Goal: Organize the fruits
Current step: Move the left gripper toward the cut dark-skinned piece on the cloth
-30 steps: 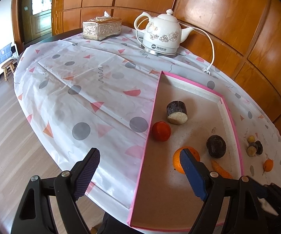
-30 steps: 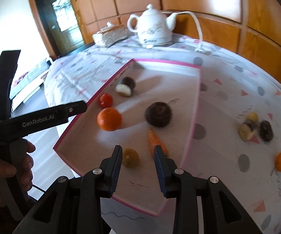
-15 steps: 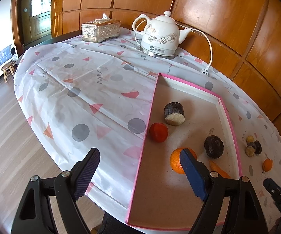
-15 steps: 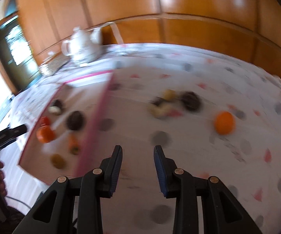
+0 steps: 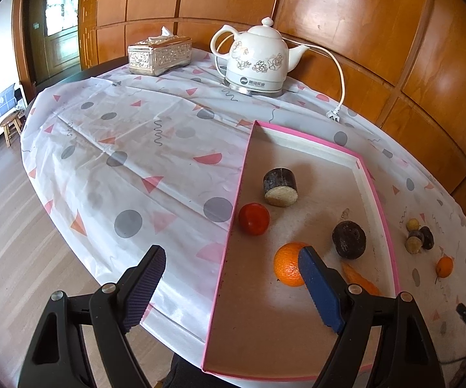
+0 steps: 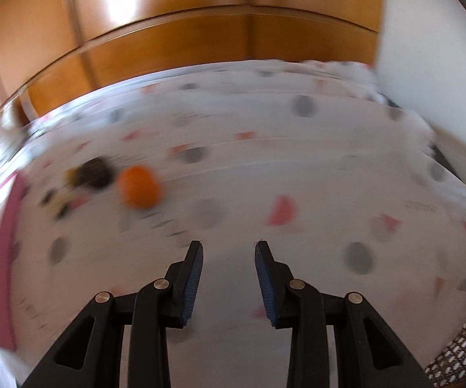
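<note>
Gaping wide and empty at the bench's near edge, the left claw (image 5: 231,291) overlooks the pink-rimmed cardboard tray (image 5: 229,252) holding a round orange (image 5: 286,268), while the narrowly parted, empty right claw (image 6: 229,278) faces a blurred small orange fruit (image 6: 139,187) farther on the patterned tablecloth (image 6: 297,174).

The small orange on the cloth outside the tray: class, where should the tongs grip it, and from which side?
Grip the small orange across its round middle, coming from above; it sits alone on the tablecloth, clear of the dark fruits.
</note>
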